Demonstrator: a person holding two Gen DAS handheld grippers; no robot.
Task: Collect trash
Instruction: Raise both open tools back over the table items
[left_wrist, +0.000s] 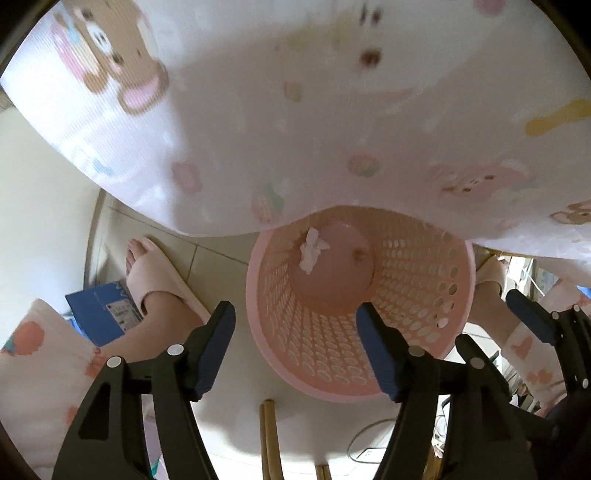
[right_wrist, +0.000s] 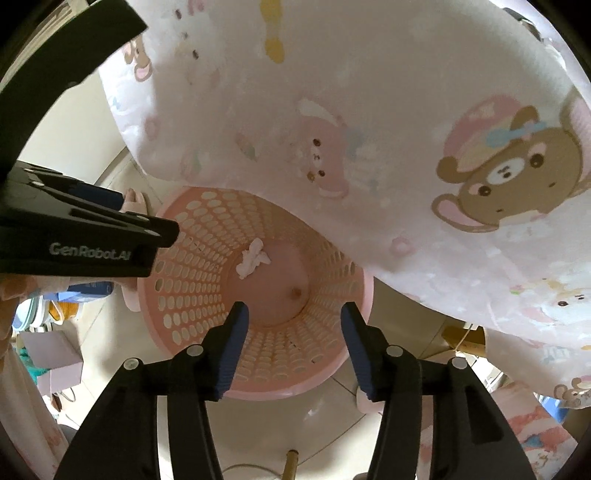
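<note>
1. While both point down, the left gripper (left_wrist: 295, 332) and right gripper (right_wrist: 293, 330) stand half open, holding nothing.
2. Below them, the pink perforated wastebasket (right_wrist: 192, 288).
3. Farthest, on its floor, a crumpled tissue (right_wrist: 253, 263): probably light, soft, easily pinched at its bunched middle.

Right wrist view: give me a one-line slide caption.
Open right gripper above a pink basket with a crumpled tissue inside.

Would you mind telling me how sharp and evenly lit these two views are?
Left wrist: the cloth is blurred and shadowed near the basket; the tissue is sharp. Right wrist: the cloth's bear print is crisp, and fisheye bending curves the basket rim.
</note>
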